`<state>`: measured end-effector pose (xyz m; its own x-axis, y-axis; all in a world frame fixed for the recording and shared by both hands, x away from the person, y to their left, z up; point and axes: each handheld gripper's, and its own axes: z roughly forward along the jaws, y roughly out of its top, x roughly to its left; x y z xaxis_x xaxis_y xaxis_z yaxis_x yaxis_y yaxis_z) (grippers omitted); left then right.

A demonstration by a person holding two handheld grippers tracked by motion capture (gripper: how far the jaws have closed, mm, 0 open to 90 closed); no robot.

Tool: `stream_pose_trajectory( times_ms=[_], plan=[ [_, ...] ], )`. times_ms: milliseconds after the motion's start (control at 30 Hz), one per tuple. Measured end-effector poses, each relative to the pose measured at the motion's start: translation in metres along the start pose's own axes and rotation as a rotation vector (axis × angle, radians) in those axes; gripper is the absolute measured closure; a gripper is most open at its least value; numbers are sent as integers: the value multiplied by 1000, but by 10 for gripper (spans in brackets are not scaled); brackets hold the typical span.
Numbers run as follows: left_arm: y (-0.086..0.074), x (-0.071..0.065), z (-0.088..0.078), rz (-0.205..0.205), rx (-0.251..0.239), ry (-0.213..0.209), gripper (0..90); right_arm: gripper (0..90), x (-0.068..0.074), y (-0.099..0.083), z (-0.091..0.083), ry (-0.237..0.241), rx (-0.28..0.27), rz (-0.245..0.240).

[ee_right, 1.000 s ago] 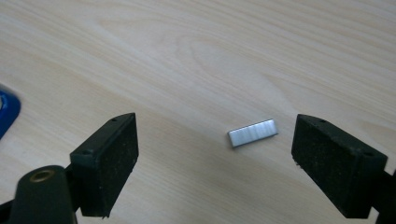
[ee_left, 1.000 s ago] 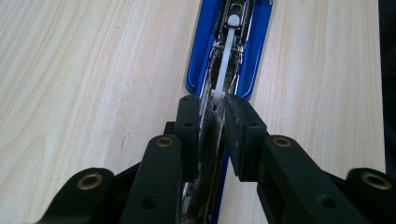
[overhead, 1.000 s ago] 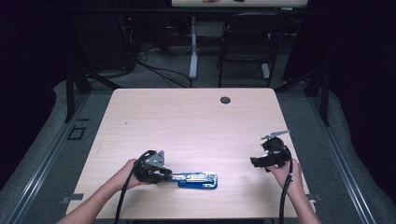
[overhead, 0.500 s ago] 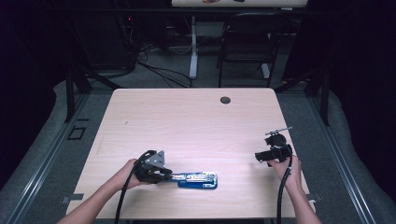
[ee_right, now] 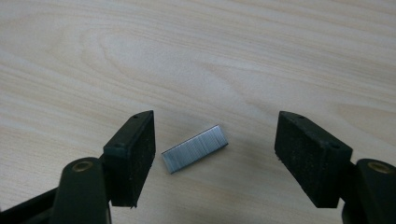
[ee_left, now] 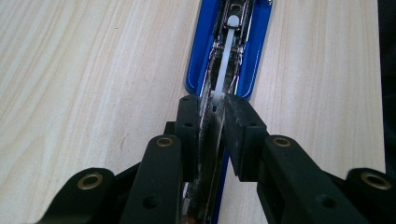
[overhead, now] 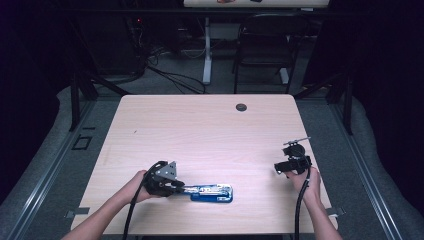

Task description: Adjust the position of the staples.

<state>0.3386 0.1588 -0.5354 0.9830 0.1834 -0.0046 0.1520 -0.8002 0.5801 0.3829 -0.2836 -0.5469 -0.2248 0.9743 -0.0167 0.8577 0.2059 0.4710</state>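
Staples (ee_right: pixel 195 148) in a short silver strip lie flat on the pale wooden table (overhead: pixel 200 130), squarely between the two black jaws of the right gripper (ee_right: pixel 215 156), which have just been closing in but stand clear of the strip on both sides. In the high view, the right gripper (overhead: pixel 287 166) sits low over the table's right side, held in the person's right hand (overhead: pixel 310 182), its cable trailing back toward the near edge.

Well apart, near the front edge of the table, a blue stapler (overhead: pixel 212 192) lies opened out flat, its metal staple channel facing up. The left gripper (overhead: pixel 177 187), held in the left hand (overhead: pixel 137 185), is clamped narrowly on the near end of the stapler (ee_left: pixel 229 51); the left gripper view shows its jaws (ee_left: pixel 212 121) pressed against either side of the metal channel, with the white pusher strip running away between them.

A small dark grommet (overhead: pixel 241 107) marks the table's far edge.
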Motion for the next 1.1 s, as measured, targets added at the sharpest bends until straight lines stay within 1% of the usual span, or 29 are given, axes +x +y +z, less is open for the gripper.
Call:
stream_pose_trajectory(
  times_ms=[33, 67, 133, 167, 267, 300, 367, 433, 467, 500, 567, 600, 633, 667, 700, 733, 767, 900, 933, 967, 1000, 1067, 1100],
  plan=[
    [0, 0, 0, 0, 0, -1, 760, 316, 1, 0, 1, 0, 10, -7],
    [0, 0, 0, 0, 0, -1, 760, 330, 2, 0, 2, -6, 9, -7],
    [0, 0, 0, 1, 0, -1, 760, 337, 3, 0, 2, -6, 17, -13],
    [0, 0, 0, 2, 2, 2, 761, 361, 3, 0, 2, -11, 23, -19],
    [0, 0, 0, 2, 2, 2, 761, 374, 4, 0, 3, -19, 29, -17],
    [0, 0, 0, 2, 1, 2, 761, 404, 4, 0, 3, -24, 36, -15],
    [0, 0, 0, 2, 0, 0, 761, 411, 3, -1, 4, -16, 35, -11],
    [0, 0, 0, 2, 1, 1, 761, 459, 2, 0, 2, -18, 62, -28],
    [0, 0, 0, 2, 1, 0, 761, 503, 2, -1, 2, -13, 47, -9],
    [0, 0, 0, 3, 1, 0, 760, 529, 2, 0, 0, -16, 60, -16],
    [0, 0, 0, 3, 1, 1, 761, 601, 1, 0, -1, -4, 70, -13],
    [0, 0, 0, 3, 1, 1, 761, 601, 1, 0, -1, -4, 70, -13],
    [0, 0, 0, 3, 2, 1, 761, 679, 0, 0, -3, 1, 80, -5],
    [0, 0, 0, 3, 2, 1, 761, 679, 0, 0, -3, 1, 80, -5],
    [0, 0, 0, 4, 1, 0, 761, 713, 0, 0, -2, 4, 69, 7],
    [0, 0, 0, 4, 1, 0, 761, 713, 0, 0, -2, 4, 69, 7],
    [0, 0, 0, 4, 2, 0, 761, 713, -1, 1, -3, 5, 86, -2],
    [0, 0, 0, 4, 3, -1, 761, 722, 0, 2, -3, 12, 89, -5],
    [0, 0, 0, 5, 3, -1, 761, 722, 0, 2, -2, 11, 81, -9],
    [0, 0, 0, 5, 3, -1, 761, 733, 2, 2, -1, 14, 73, 2],
    [0, 0, 0, 5, 3, -1, 761, 733, 2, 2, -1, 14, 73, 2],
    [0, 0, 0, 5, 3, -2, 761, 740, 2, 3, 0, 5, 93, -21],
    [0, 0, 0, 5, 3, -2, 761, 753, 3, 3, 0, 2, 97, -19]
  ],
)
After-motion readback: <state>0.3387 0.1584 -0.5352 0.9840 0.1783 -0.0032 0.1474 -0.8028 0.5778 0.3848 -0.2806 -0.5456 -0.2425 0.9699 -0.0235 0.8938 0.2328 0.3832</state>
